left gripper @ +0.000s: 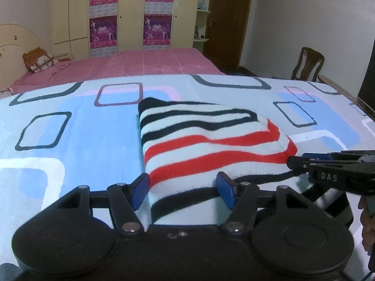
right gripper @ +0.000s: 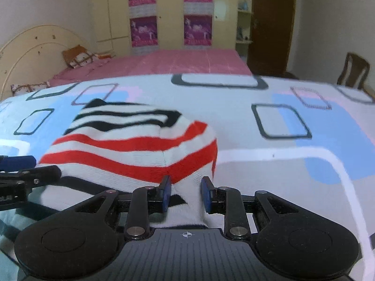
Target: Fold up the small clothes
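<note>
A striped garment (left gripper: pixel 206 145), banded black, red and white, is seen folded at the centre of both frames on a patterned sheet (left gripper: pixel 70 128); the left tongs (left gripper: pixel 182 190) are held wide apart around its near edge; the right tongs (right gripper: pixel 185 193) are parted, with a fold of cloth between the pads, contact not being discernible

hidden: near edge of striped garment (left gripper: pixel 211 145) behind left gripper (left gripper: pixel 182 187) body, bottom centre | cut off: right gripper (left gripper: pixel 328 166) at right frame edge | blurred: posters (right gripper: pixel 143 30) upper centre, text unreadable
</note>
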The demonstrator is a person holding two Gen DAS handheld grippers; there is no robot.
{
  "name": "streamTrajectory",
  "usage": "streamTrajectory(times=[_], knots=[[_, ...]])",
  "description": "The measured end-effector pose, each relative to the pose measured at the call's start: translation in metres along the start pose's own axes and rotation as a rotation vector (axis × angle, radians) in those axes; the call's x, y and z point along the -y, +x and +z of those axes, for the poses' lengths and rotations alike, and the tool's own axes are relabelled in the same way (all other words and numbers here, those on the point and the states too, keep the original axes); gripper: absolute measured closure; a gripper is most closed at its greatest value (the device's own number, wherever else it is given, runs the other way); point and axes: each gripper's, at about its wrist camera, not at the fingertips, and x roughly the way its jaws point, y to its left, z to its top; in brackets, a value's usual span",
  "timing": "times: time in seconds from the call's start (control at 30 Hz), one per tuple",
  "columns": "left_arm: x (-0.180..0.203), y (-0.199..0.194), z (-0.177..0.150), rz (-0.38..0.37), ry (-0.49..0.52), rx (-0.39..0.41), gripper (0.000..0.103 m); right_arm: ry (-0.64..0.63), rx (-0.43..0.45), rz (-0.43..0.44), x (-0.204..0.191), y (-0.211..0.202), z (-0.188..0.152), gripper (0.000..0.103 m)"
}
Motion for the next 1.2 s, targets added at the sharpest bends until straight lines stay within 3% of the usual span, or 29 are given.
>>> streamTrajectory(times=[0.13, 0.23, 0.33, 0.5, 0.73, 0.9, 1.0, 1.2], knots=[[-0.003, -0.003, 0.002, 0.011, -0.010, -0.008, 0.039, 0.004, 0.001, -0.001, 0.000, -0.002, 0.001, 0.077], [-0.005, -0.018, -0.002, 0.013, -0.011, 0.012, 0.041, 0.057, 0.029, 0.038, 0.007, -0.024, 0.001, 0.077], [-0.006, -0.031, -0.009, 0.006, -0.013, 0.023, 0.041, 0.026, 0.050, 0.041, 0.004, -0.049, -0.007, 0.077], [-0.002, -0.045, -0.024, -0.047, -0.006, -0.019, 0.041, 0.012, 0.053, 0.021, -0.004, -0.077, -0.027, 0.077], [0.000, -0.037, -0.039, -0.080, 0.018, -0.059, 0.043, 0.071, -0.058, -0.040, -0.001, -0.078, -0.062, 0.077], [-0.005, -0.035, -0.037, -0.102, 0.027, -0.073, 0.042, 0.152, -0.076, -0.054, 0.002, -0.076, -0.069, 0.077], [-0.007, -0.034, -0.035, -0.113, 0.037, -0.082, 0.040, 0.211, -0.076, -0.065, 0.002, -0.077, -0.071, 0.077], [-0.011, -0.030, -0.030, -0.107, 0.026, -0.099, 0.027, 0.184, -0.086, -0.106, -0.006, -0.076, -0.067, 0.077]])
